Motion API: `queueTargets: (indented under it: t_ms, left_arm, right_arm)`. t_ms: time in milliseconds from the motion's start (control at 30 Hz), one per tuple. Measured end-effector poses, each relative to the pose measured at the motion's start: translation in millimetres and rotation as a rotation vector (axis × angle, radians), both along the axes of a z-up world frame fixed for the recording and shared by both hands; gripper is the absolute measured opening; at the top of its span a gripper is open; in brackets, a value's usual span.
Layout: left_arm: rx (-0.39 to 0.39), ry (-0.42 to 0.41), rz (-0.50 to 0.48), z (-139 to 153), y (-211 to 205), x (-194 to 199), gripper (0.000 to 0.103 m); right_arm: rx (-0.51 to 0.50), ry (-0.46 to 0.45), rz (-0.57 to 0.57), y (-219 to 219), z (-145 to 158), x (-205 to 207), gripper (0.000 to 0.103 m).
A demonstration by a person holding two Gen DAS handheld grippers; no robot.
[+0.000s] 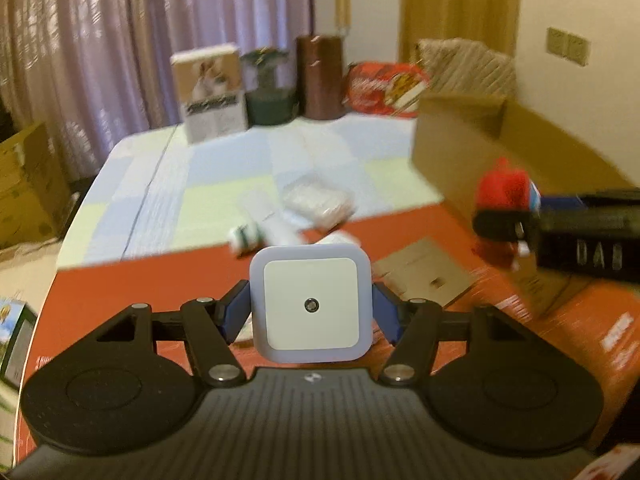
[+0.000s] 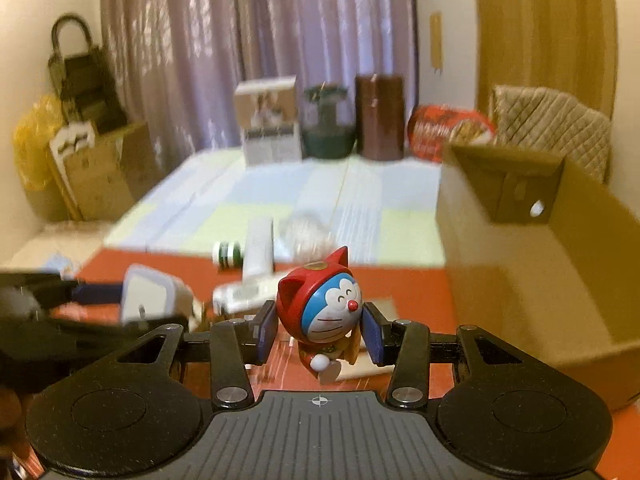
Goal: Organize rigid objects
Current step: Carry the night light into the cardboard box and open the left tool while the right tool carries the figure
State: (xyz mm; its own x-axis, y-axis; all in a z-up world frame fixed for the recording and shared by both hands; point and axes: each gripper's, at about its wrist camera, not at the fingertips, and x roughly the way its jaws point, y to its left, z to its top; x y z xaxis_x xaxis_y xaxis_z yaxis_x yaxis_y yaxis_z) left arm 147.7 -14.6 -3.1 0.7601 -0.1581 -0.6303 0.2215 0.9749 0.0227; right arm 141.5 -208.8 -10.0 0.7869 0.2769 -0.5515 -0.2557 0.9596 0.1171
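My left gripper [image 1: 312, 312] is shut on a white square night light [image 1: 311, 304] and holds it above the red table surface; it also shows in the right wrist view [image 2: 150, 296] at the left. My right gripper [image 2: 320, 330] is shut on a red-hooded Doraemon figure [image 2: 322, 316], which also shows in the left wrist view [image 1: 504, 192] at the right. An open cardboard box [image 2: 532, 264] stands to the right, close to the right gripper. A small green-striped bottle [image 2: 227, 255], a white remote-like object [image 2: 258, 254] and a clear plastic item [image 1: 318, 198] lie ahead on the table.
At the far end of the pastel checked mat [image 1: 224, 172] stand a rabbit-print box [image 1: 212, 92], a dark green pot [image 1: 268, 88], a brown cylinder [image 1: 322, 76] and a red snack bag [image 1: 384, 88]. A flat cardboard piece [image 1: 424, 276] lies on the red surface.
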Motion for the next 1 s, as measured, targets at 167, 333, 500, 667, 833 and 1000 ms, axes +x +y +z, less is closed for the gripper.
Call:
queueTargets:
  t_ms: [167,333,500,667,833,1000]
  left_arm:
    - [-0.036,-0.055,-0.093,34.0,-40.7,2.5,0.060]
    - [-0.074,-0.090,-0.202,59.6,-100.6,15.7,0.060]
    - [-0.114,-0.072,-0.299,67.7,-159.3,31.1,0.060]
    - [-0.121,-0.033,-0.374,49.9,-201.3,52.0,0.060]
    - [-0.091,0.013,-0.422,28.1,-222.1,63.8,0.060]
    - [-0.077,0.045,-0.440,13.1,-228.2,66.1,0.060]
  right_arm:
    - [-0.018,-0.087,-0.047,-44.0,52.0,1.2,0.041]
    - [-0.035,-0.045,-0.141,-115.1,70.4,16.7,0.042]
    - [-0.032,0.032,-0.202,-174.3,59.7,31.2,0.042]
    - [-0.002,0.107,-0.231,-211.1,35.4,40.0,0.042]
    - [0.003,0.141,-0.234,-232.8,18.1,42.7,0.042]
    - [0.003,0.162,-0.230,-236.8,7.3,43.5,0.042]
